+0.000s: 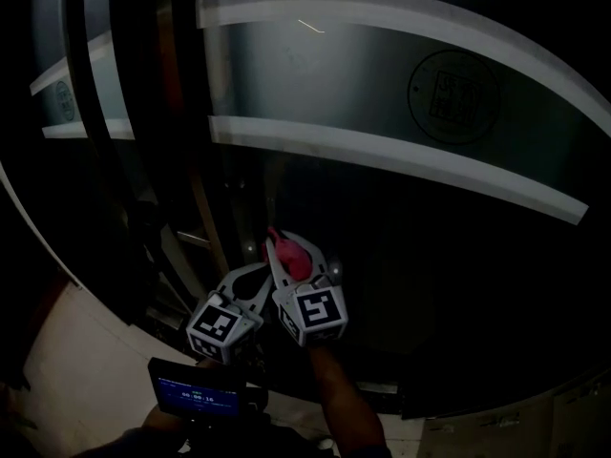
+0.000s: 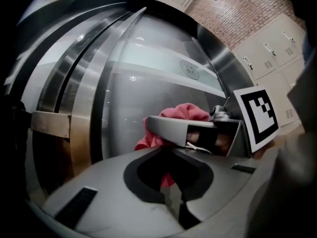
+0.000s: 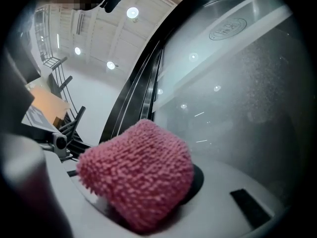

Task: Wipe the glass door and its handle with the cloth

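The glass door (image 1: 401,93) with frosted white bands fills the dim head view, and it stands close ahead in the left gripper view (image 2: 148,83) and the right gripper view (image 3: 237,83). My right gripper (image 1: 291,256) is shut on a bunched pink cloth (image 1: 286,254), which sits at or just short of the pane. The cloth (image 3: 138,175) covers that gripper's jaws (image 3: 148,182). My left gripper (image 1: 250,275) hangs just left of it, shut and holding nothing (image 2: 173,182). Beyond it I see the right gripper (image 2: 198,133) and the cloth (image 2: 183,112). Long dark vertical bars (image 1: 196,198) run left of the cloth; I cannot tell which is the handle.
A small device with a blue screen (image 1: 196,392) sits low, in front of me. A pale floor (image 1: 57,370) lies at the lower left. White lockers (image 2: 270,48) and a brick wall (image 2: 237,19) stand to the right. The person's forearm (image 1: 339,399) reaches up to the right gripper.
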The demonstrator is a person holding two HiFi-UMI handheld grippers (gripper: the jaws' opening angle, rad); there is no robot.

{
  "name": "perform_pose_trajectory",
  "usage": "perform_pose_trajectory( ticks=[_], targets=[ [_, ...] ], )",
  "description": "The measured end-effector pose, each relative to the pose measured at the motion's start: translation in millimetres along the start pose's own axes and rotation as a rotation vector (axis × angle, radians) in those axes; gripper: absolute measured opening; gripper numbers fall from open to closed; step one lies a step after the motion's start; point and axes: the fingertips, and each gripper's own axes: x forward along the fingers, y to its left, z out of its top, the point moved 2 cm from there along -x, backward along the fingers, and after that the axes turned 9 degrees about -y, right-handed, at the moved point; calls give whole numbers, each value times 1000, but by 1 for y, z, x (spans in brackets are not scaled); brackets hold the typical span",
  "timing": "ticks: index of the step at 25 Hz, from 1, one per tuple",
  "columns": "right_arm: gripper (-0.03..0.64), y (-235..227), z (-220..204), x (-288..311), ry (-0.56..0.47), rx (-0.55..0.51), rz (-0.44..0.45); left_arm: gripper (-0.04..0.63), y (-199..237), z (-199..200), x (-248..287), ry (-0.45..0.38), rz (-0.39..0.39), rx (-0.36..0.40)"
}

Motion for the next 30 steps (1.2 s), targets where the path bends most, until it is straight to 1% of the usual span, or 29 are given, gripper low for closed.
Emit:
perform_pose_trajectory(
  ticks=[3,6,9,12,15,19,24,26,28,30],
  targets=[
    [54,-7,-2,-4,-7,-4,-24,11,-3,-2,3,4,-20,-5],
    [54,-27,3,-23,4,-18,-69,11,-27,-5,19,4,-66,-22],
    [54,-61,16,-58,19,-53,-132,11,-69,-7,44,1,-143,-45],
    [54,-104,34,-105,39,-95,-205,11,-117,-8,69,-7,-230,-84],
    [54,-155,55,-160,71,-142,-296,11,-159,-8,92,-17,-281,-116],
    [54,-214,86,-227,82,-186,-407,11,-220,-6,126,-29,-355,-143],
    [54,-255,116,-288,83,-222,-492,11,-304,2,159,-46,-488,-161],
    [54,-268,127,-310,74,-222,-534,11,-328,7,164,-51,-533,-163],
    [54,-279,136,-327,69,-225,-571,11,-341,9,167,-54,-552,-168],
    [54,-283,141,-337,69,-228,-589,11,-346,9,168,-49,-553,-171]
  ],
)
